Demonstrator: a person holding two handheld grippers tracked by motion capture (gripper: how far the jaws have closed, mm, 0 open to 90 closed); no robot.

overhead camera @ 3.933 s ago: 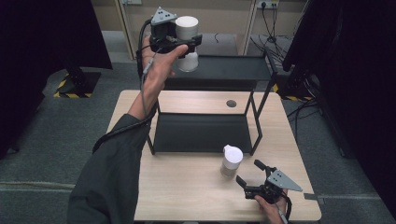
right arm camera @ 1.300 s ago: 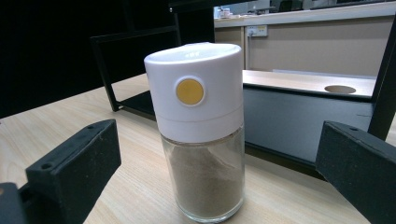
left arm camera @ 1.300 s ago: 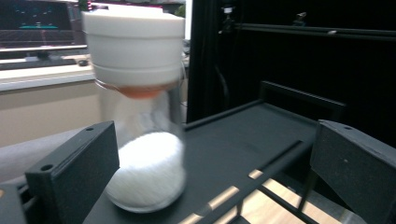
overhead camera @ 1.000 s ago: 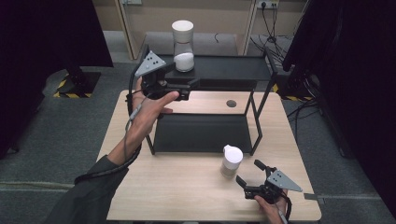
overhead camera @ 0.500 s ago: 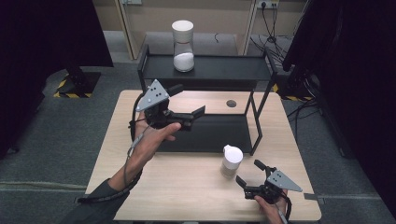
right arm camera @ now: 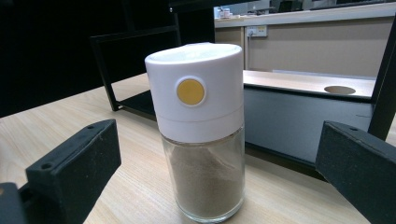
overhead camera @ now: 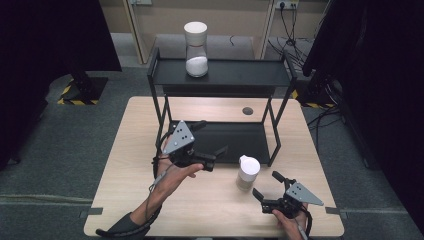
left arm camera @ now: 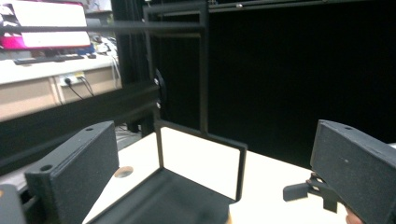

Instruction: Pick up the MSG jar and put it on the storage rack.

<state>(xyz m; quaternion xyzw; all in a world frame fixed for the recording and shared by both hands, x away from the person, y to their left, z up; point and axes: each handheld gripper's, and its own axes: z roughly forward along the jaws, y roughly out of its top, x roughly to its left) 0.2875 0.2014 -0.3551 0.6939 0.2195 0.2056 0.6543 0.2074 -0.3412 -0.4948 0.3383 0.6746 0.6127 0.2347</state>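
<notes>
Right gripper has its fingers spread wide, nothing in them, the brown spice jar standing upright just ahead on the tabletop with bare wood around it. Left gripper, fingers also apart and empty, has dropped from the rack's top shelf, leaving the white-filled jar up there.

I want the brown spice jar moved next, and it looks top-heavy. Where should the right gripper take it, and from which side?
Grip the spice jar on its straight white cap, coming level from the near table edge. It stands upright on the table, already between the right gripper's open jaws; the shelf rack blocks the far side.
</notes>
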